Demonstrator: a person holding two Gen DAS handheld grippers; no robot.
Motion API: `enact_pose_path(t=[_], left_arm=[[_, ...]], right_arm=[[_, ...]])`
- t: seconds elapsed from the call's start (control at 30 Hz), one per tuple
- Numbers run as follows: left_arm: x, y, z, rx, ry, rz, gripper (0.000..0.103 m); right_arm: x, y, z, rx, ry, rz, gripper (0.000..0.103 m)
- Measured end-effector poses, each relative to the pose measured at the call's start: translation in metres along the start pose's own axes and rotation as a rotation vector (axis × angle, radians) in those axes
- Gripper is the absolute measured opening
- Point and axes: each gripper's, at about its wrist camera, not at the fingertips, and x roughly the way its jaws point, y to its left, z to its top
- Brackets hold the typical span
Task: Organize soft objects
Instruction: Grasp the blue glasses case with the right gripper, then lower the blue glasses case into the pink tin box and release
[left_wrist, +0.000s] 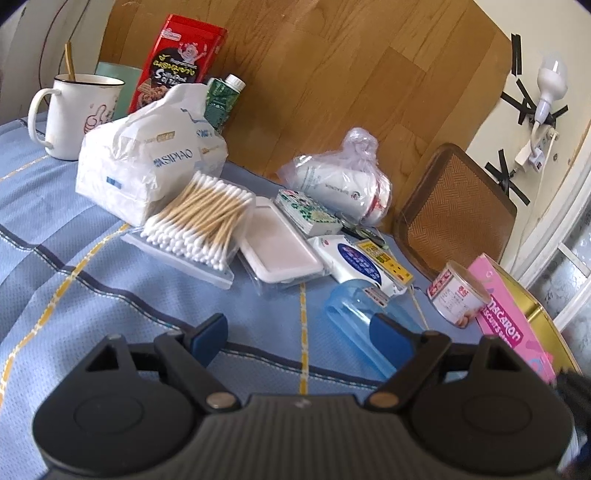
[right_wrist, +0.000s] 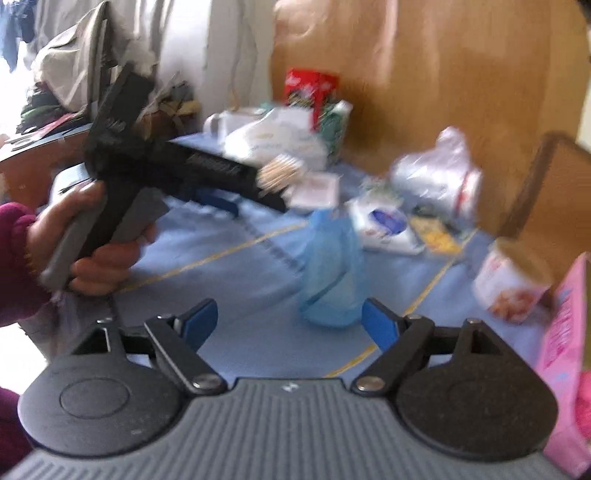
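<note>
Both grippers spread, empty, hovering over cloth (left_wrist: 110, 280): left gripper (left_wrist: 301, 332) faces swabs (left_wrist: 199, 218) and tissues (left_wrist: 144, 162); right gripper (right_wrist: 290, 323) behind toppled blue cup (right_wrist: 328, 273), likely choosing next soft item.

Blue woven tablecloth with yellow and navy stripes (left_wrist: 110, 280): matt cloth, fine textured weave; white enamel mug with dark rim (left_wrist: 79, 114): glossy; white tissue pack in clear crinkled plastic film (left_wrist: 147, 162): shiny wrap, soft paper inside; wooden-stemmed cotton swabs (left_wrist: 199, 218): matt sticks, fluffy white tips; translucent blue plastic cup lying on its side (left_wrist: 354, 314): smooth, glossy; red printed metal tin (left_wrist: 177, 70): glossy; pink cardboard box (left_wrist: 513, 321): satin paper; brown woven cane chair back (left_wrist: 454, 206): rough herringbone; wood-grain panel (left_wrist: 332, 74): smooth; left gripper (left_wrist: 301, 332): matt black plastic, blue rubbery pads, ribbed grey housing.
</note>
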Motion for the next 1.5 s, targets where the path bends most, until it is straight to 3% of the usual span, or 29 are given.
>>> enact_pose_path(t=[0.07,0.17,0.33,0.37,0.4,0.43,0.5,0.57,0.77,1.0,1.27,1.37,1.43,1.47,1.5], left_arm=[[0.001,-0.005,-0.001,-0.015,0.026,-0.025,0.087],[0.004,-0.022,-0.003,-0.001,0.063,-0.065,0.087],[0.021,-0.044,0.001,0.013,0.156,-0.053,0.084],[0.026,-0.046,0.000,0.005,0.175,-0.045,0.082],[0.026,-0.049,0.000,0.011,0.165,-0.037,0.079],[0.028,-0.050,-0.001,0.011,0.173,-0.047,0.078],[0.030,-0.052,-0.004,-0.020,0.203,-0.111,0.063],[0.033,-0.058,-0.006,-0.048,0.225,-0.146,0.064],[0.021,-0.108,0.002,0.049,0.192,-0.226,0.064],[0.030,-0.218,0.004,0.257,0.189,-0.364,0.064],[0.076,-0.328,-0.033,0.399,0.263,-0.458,0.062],[0.089,-0.352,-0.044,0.456,0.254,-0.433,0.066],[0.094,-0.361,-0.049,0.478,0.257,-0.406,0.067],[0.095,-0.362,-0.051,0.475,0.263,-0.399,0.067],[0.094,-0.361,-0.051,0.467,0.268,-0.402,0.067]], right_arm=[[0.009,-0.007,0.004,0.027,-0.002,-0.053,0.087],[0.027,-0.012,0.007,0.074,0.004,-0.047,0.087],[0.059,-0.010,0.006,0.077,0.046,-0.109,0.085],[0.061,-0.011,0.006,0.090,0.050,-0.105,0.078],[0.063,-0.012,0.005,0.106,0.055,-0.098,0.062],[0.065,-0.014,0.004,0.124,0.063,-0.097,0.057],[0.063,-0.018,0.002,0.171,0.054,-0.076,0.056],[0.056,-0.014,-0.001,0.174,0.040,-0.082,0.056],[0.011,-0.007,-0.011,0.171,-0.073,-0.217,0.056],[-0.064,-0.039,-0.026,0.232,-0.212,-0.447,0.056],[-0.116,-0.104,-0.069,0.363,-0.204,-0.647,0.056],[-0.115,-0.126,-0.079,0.373,-0.188,-0.725,0.056],[-0.104,-0.139,-0.087,0.350,-0.144,-0.830,0.057],[-0.103,-0.144,-0.091,0.357,-0.139,-0.865,0.065],[-0.109,-0.144,-0.096,0.388,-0.166,-0.875,0.065]])
